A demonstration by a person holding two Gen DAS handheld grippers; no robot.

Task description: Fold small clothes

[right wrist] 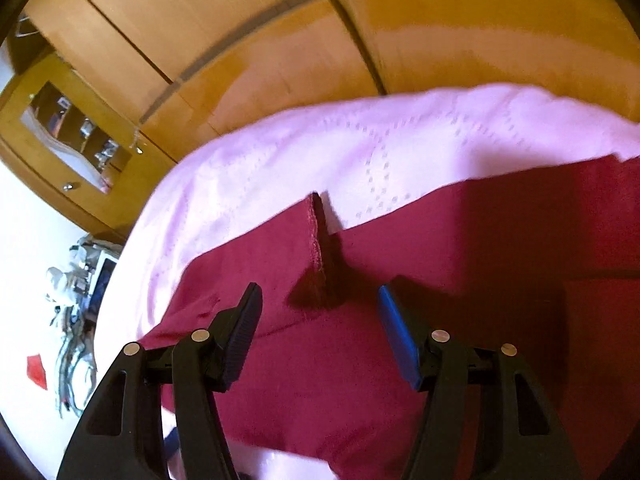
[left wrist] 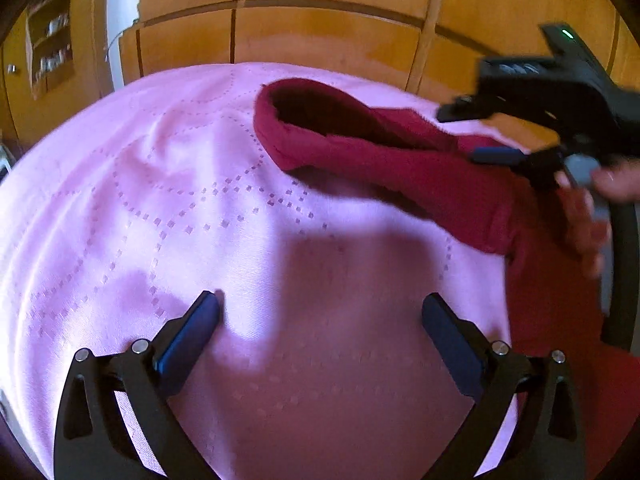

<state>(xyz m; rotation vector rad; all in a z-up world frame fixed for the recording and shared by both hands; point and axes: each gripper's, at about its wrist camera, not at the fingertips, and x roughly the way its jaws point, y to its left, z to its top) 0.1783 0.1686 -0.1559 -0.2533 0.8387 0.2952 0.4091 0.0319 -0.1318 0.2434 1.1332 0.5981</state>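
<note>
**Red garment half-lifted on the pink bed, one gripper carrying it, the other waiting**

So the thing being folded is a dark red garment lying on a pink bedspread, with a wooden wardrobe right behind the bed.

From the left wrist view, the right gripper looks clamped on the cloth's edge. One blue pad sits right on the fabric, and a tube-shaped part of the garment, a sleeve or leg by the look of it, hangs up off the bed toward the open cuff end. That lifted sag only makes sense if something's pinching it, though the frame is blurry there, so I wouldn't swear to it. A hand is on the handle just behind.

The right wrist view is a bit confusing. The jaws stand partly apart with red cloth spread below and a raised hem ridge ahead, not obviously between the pads.

The left gripper is wide open over bare bedspread, nothing between its fingers. My guess is it's parked there beside the garment to stay out of the fold's path, or getting ready to pin the flat part.

Fold seems early; most of the cloth still lies loose.
</note>
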